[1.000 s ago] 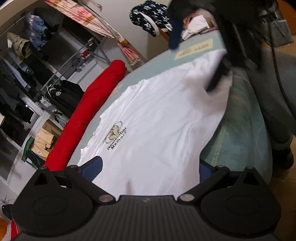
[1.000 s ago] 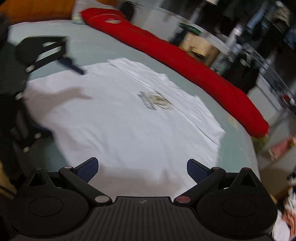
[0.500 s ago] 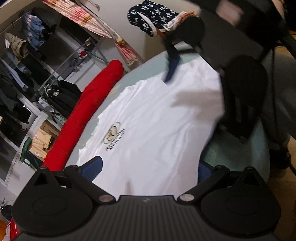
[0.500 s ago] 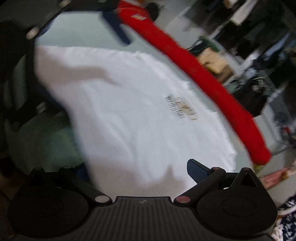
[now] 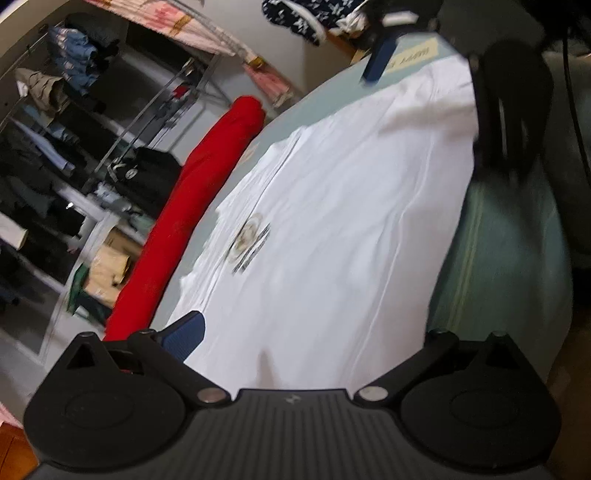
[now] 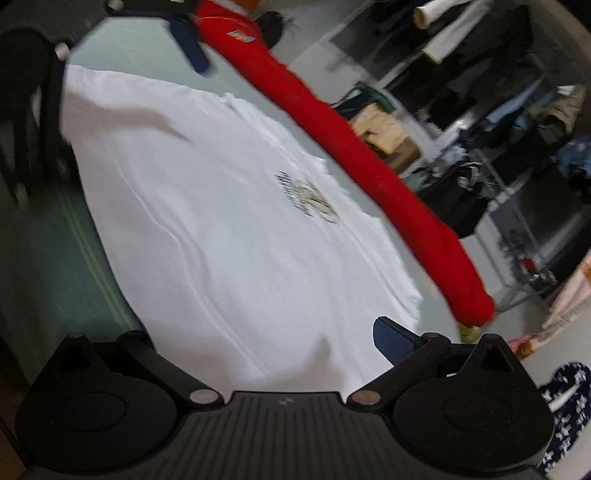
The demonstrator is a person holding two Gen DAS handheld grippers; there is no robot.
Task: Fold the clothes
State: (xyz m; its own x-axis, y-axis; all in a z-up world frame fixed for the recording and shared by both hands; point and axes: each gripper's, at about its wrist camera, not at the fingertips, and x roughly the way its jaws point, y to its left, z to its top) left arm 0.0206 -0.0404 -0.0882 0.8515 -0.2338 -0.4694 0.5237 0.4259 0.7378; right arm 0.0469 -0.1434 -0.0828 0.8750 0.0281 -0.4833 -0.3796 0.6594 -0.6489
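Observation:
A white T-shirt [image 5: 343, 221] with a small chest print lies spread flat on a pale green table [image 5: 498, 258]; it also fills the right wrist view [image 6: 207, 206]. My left gripper [image 5: 306, 332] is open at one end of the shirt's near edge, its right pad hidden by the cloth. My right gripper [image 6: 262, 339] is open at the other end, its left pad hidden. Cloth lies between both pairs of fingers. Each gripper shows in the other's view by a blue finger [image 5: 380, 59] [image 6: 190, 48].
A long red cloth roll [image 5: 207, 192] [image 6: 369, 158] lies along the table's far edge. Beyond it stand clothes racks [image 5: 74, 129] and cardboard boxes [image 6: 384, 129]. A navy starred garment [image 5: 295, 14] hangs past the table's end. The table edge drops off beside both grippers.
Both grippers have shifted to the shirt's near edge, so one pad of each is now hidden. The right gripper swung across and back towards the far corner. The shirt lies as before.

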